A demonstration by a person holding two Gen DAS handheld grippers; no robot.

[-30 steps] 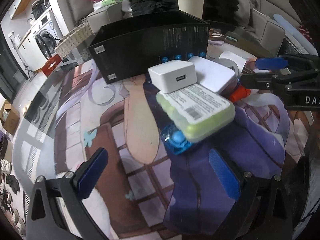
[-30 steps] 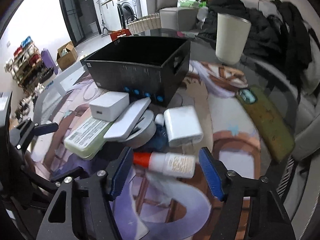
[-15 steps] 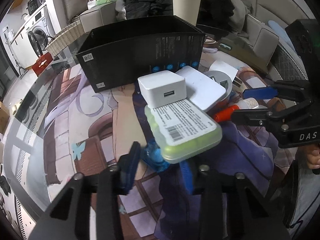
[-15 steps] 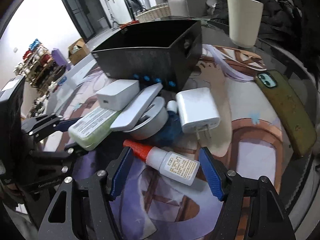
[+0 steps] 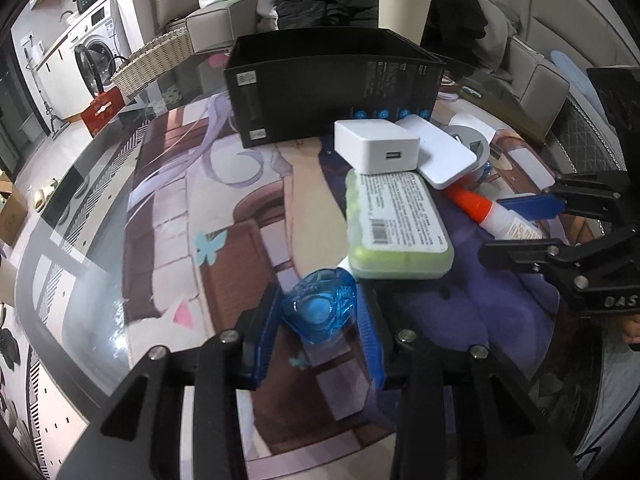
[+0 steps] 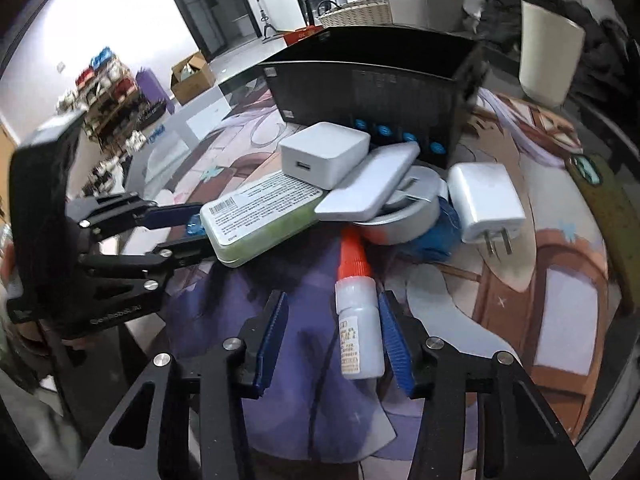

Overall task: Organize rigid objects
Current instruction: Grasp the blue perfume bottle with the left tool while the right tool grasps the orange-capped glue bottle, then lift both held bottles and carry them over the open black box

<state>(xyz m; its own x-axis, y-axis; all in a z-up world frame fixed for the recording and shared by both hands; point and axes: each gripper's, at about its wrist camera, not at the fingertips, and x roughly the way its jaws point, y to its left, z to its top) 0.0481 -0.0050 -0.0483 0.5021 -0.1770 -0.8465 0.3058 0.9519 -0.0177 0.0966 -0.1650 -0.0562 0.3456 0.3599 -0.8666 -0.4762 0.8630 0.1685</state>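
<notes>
In the left wrist view my left gripper (image 5: 318, 320) is shut on a clear blue piece (image 5: 320, 308) just in front of the green case with a white label (image 5: 396, 228). On that case lie a white USB charger (image 5: 376, 144) and a flat white box (image 5: 440, 152), and the open black box (image 5: 332, 88) stands behind them. In the right wrist view a glue bottle with an orange nozzle (image 6: 358, 320) lies between the closing jaws of my right gripper (image 6: 332, 342). It touches the right pad, and a gap shows at the left pad. The left gripper (image 6: 188, 230) appears at the left there.
A grey round item (image 6: 408, 208) and a white plug charger (image 6: 484, 200) lie beside the pile. A phone in a green case (image 6: 600, 200) lies at the right, and a cream cup (image 6: 550, 64) stands behind the black box. The printed mat (image 5: 168, 208) covers a glass table.
My left gripper went from wide open to shut on the blue piece. My right gripper came down over the glue bottle and its jaws narrowed around it.
</notes>
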